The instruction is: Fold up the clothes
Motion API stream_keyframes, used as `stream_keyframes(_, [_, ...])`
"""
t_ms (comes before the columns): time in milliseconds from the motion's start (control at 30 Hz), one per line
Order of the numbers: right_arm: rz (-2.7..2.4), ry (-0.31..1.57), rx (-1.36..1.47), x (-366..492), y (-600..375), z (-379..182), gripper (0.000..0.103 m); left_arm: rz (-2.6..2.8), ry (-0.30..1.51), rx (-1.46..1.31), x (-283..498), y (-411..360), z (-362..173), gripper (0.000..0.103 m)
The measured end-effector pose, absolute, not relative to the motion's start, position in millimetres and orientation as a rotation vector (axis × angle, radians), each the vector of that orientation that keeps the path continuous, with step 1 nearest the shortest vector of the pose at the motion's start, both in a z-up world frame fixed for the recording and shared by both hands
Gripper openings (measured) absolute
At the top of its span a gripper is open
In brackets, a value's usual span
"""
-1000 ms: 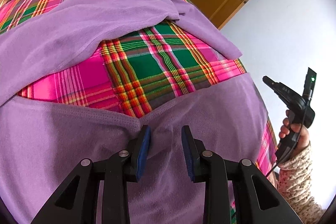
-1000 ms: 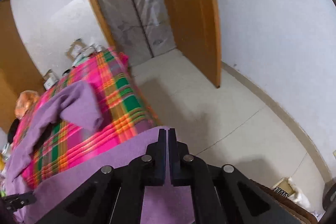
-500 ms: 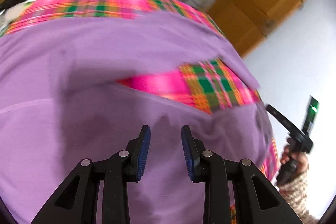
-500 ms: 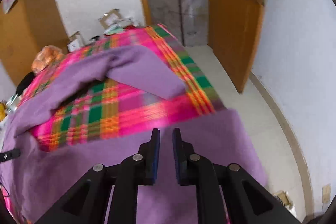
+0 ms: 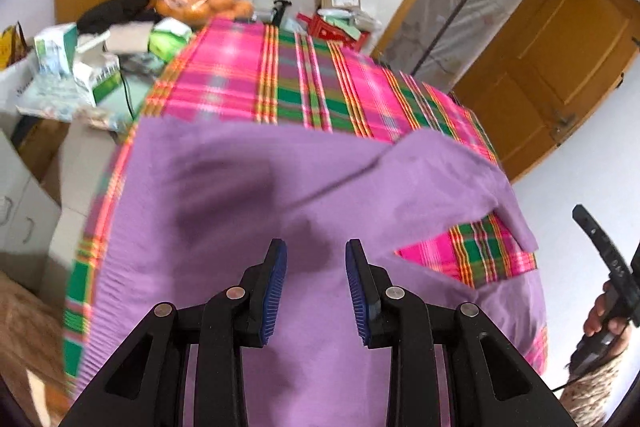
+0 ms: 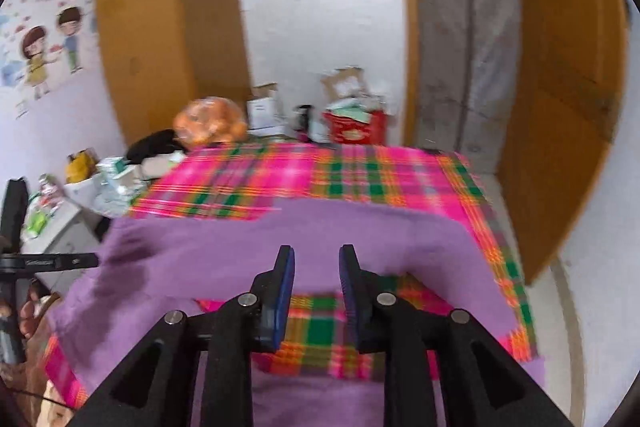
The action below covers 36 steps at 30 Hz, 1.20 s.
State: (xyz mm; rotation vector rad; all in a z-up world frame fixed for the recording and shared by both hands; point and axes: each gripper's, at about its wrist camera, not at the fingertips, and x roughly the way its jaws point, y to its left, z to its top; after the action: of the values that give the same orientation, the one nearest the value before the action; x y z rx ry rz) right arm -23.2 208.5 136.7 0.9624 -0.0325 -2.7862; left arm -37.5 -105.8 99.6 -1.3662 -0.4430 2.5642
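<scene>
The purple garment (image 5: pixel 256 187) lies on the plaid-covered surface (image 5: pixel 320 83), long axis nine to three, at twelve o'clock beneath both. Left hand-held gripper (image 5: pixel 316 287) stands apart, empty; right hand-held gripper (image 6: pixel 316 291) has just been opening, nothing between.

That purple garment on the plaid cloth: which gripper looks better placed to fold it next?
Probably the right gripper: its open jaws, which have just been opening, sit near the purple garment's loose flap and the plaid cloth gap. The left gripper, also open and empty, hovers over flat fabric.
</scene>
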Motion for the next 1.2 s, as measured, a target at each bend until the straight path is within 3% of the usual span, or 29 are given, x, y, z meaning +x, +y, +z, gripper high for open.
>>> stream_keyframes(67, [-2.698, -0.045, 1.027, -38, 192, 126, 0.033, 2.548, -0.431, -1.386, -47, -108, 100, 0.032])
stream_keyframes(367, [-2.476, 0.072, 1.326, -88, 134, 41, 0.033, 2.586, -0.347, -1.452, -111, -121, 87, 0.032])
stream_keyframes(767, [-2.494, 0.084, 1.354, -194, 125, 28, 0.037, 2.516, 0.007, -1.502, -197, -94, 50, 0.032])
stream_keyframes(1100, [-2.396, 0.106, 1.356, -244, 98, 1, 0.053, 2.459, 0.257, -1.538, -207, -79, 19, 0.032])
stream_keyframes(1200, [-2.368, 0.123, 1.387, -250, 89, -9, 0.054, 2.470, 0.294, -1.495, -205, -77, 17, 0.037])
